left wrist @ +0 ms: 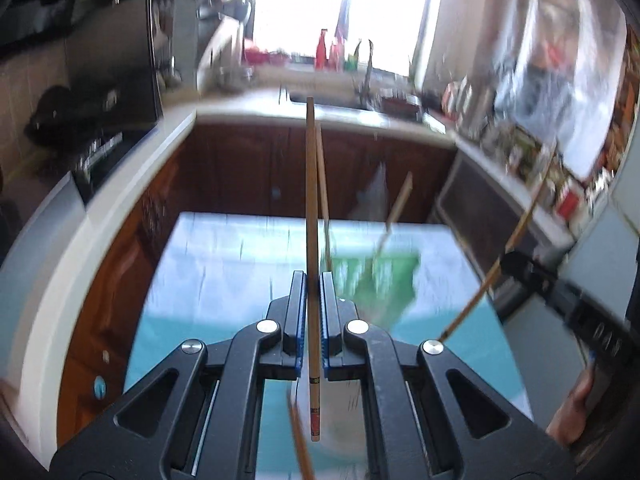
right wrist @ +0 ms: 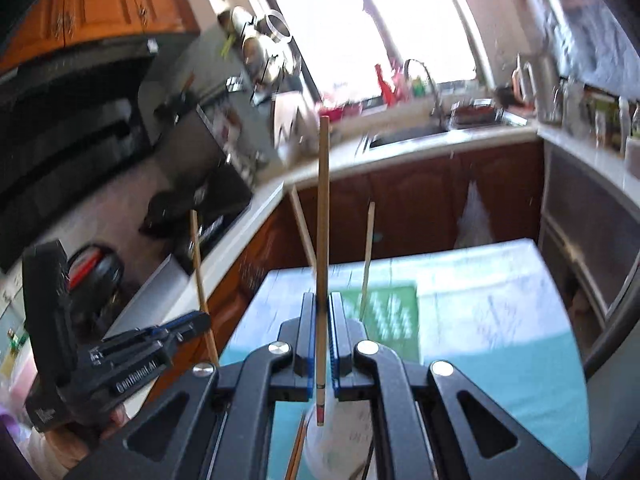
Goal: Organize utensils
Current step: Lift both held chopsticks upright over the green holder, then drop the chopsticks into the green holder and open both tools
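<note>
My left gripper (left wrist: 314,276) is shut on a wooden chopstick (left wrist: 311,200) that points up and away, its red-banded end hanging over a white cup (left wrist: 344,420). In the right wrist view my right gripper (right wrist: 323,296) is shut on another chopstick (right wrist: 323,220), also above the white cup (right wrist: 344,440). Two more chopsticks (right wrist: 368,252) lean up from behind the fingers, with their lower ends hidden. Each gripper shows in the other's view: the right gripper (left wrist: 506,260) at the right, the left gripper (right wrist: 204,318) at the left, both holding their sticks.
The cup stands on a small table with a teal cloth (left wrist: 224,280), and a green box (right wrist: 392,312) lies beyond it. Dark wood cabinets and a white counter (left wrist: 240,108) with a sink wrap around the far side. A stove (right wrist: 200,208) is at the left.
</note>
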